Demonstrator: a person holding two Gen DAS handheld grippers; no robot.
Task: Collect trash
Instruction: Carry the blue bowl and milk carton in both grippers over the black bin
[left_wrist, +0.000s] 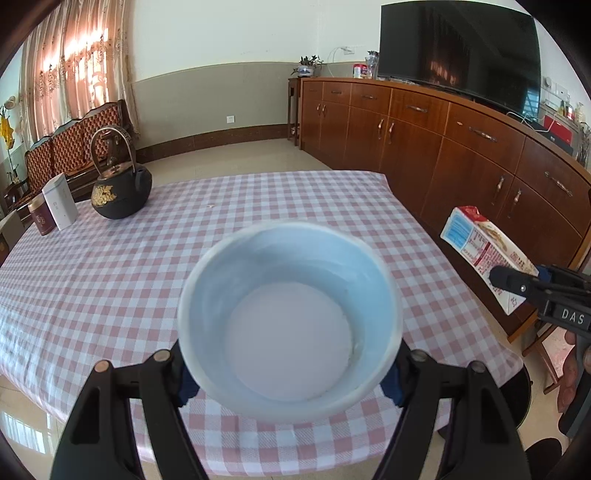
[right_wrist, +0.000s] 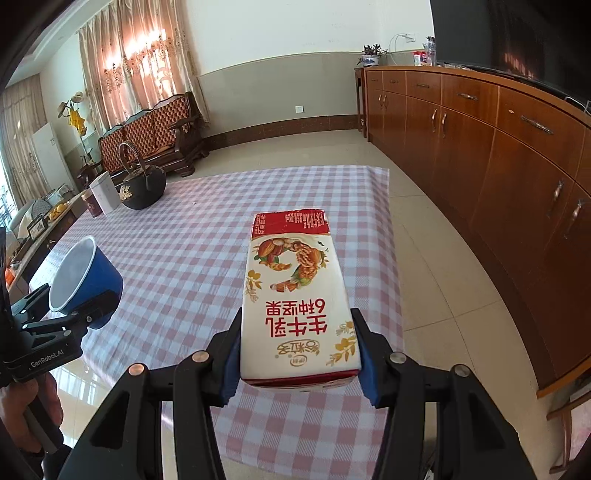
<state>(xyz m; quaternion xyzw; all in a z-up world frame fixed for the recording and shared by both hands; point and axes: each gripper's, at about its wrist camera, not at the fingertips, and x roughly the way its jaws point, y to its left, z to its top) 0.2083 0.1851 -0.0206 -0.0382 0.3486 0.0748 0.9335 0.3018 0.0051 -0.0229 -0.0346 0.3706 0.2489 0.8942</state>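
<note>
My left gripper (left_wrist: 288, 384) is shut on a blue paper cup (left_wrist: 290, 328) with a white inside, held tilted above the near edge of the checked table (left_wrist: 110, 280). The cup is empty. It also shows in the right wrist view (right_wrist: 85, 277), at the left, with the left gripper (right_wrist: 88, 310) under it. My right gripper (right_wrist: 299, 365) is shut on a white and red milk carton (right_wrist: 295, 299), held lying flat above the table's near right part. The carton (left_wrist: 484, 251) and the right gripper (left_wrist: 517, 284) show at the right edge of the left wrist view.
A black iron teapot (left_wrist: 120, 184), a white box (left_wrist: 61, 201) and a dark red tin (left_wrist: 40, 218) stand at the table's far left. A long wooden sideboard (left_wrist: 461, 147) with a television (left_wrist: 458, 48) runs along the right. A wooden sofa (right_wrist: 155, 133) stands by the curtains.
</note>
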